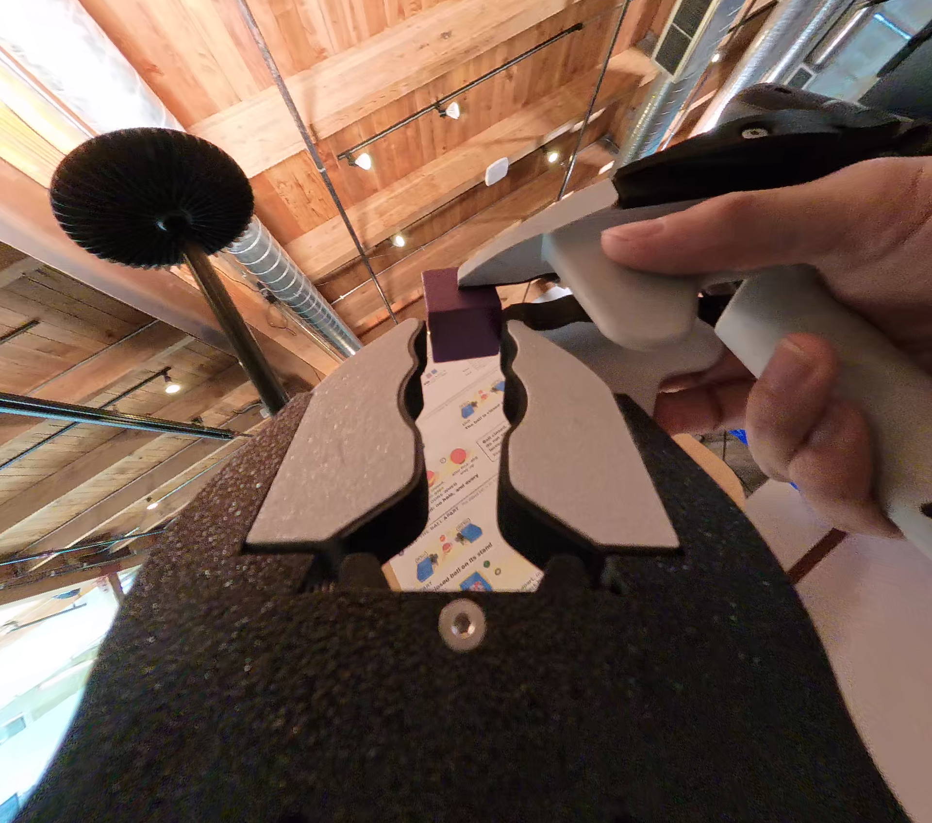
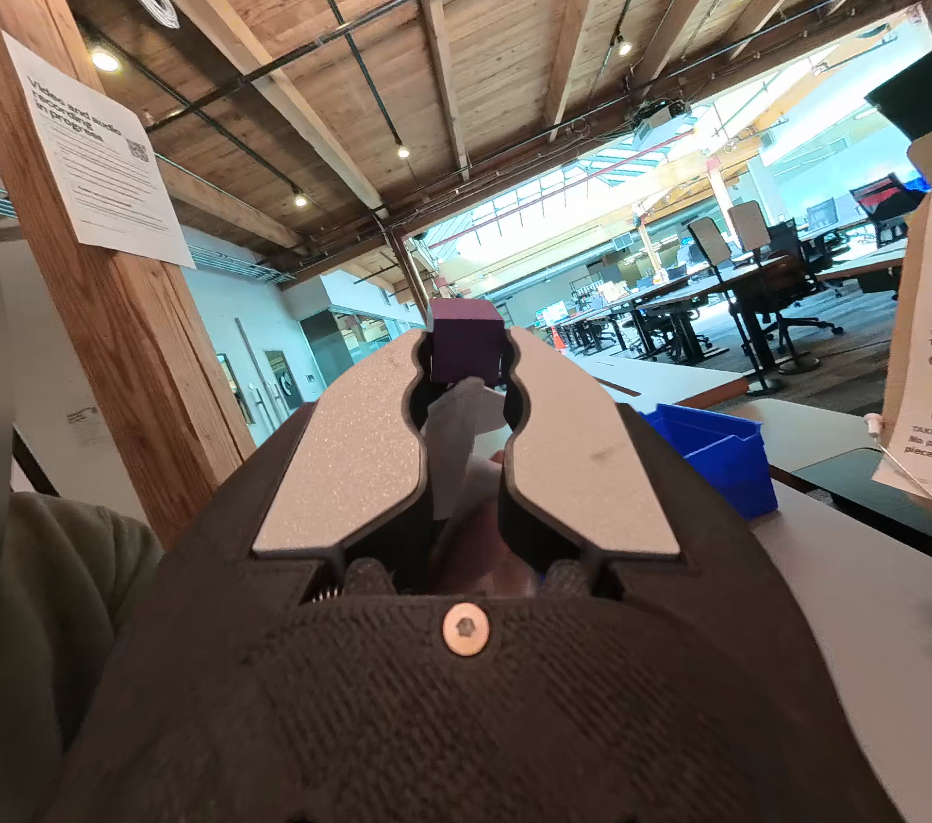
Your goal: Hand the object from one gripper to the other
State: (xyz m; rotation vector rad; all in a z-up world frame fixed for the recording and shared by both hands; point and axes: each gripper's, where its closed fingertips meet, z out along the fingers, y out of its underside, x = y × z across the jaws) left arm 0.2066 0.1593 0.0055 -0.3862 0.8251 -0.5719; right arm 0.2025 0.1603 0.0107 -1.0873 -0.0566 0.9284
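A small purple cube (image 1: 461, 330) sits between the fingertips of my left gripper (image 1: 462, 335), whose jaws press on its two sides. My right gripper's white finger (image 1: 504, 254) comes in from the right, held by a hand (image 1: 817, 274), and its tip lies against the cube's top. In the right wrist view the same cube (image 2: 466, 347) sits between the tips of my right gripper (image 2: 466, 352), shut on it. The left gripper's pale finger (image 2: 454, 425) shows just below the cube. Both grippers hold the cube in the air.
A blue bin (image 2: 716, 451) stands on a white table (image 2: 847, 607) at the right. A wooden post (image 2: 126, 335) with a paper notice is close on the left. A black round fan-like disc on a pole (image 1: 151, 199) stands left. A printed sheet (image 1: 461, 451) lies behind the left fingers. Both grippers' tips are close together, under 4 cm apart.
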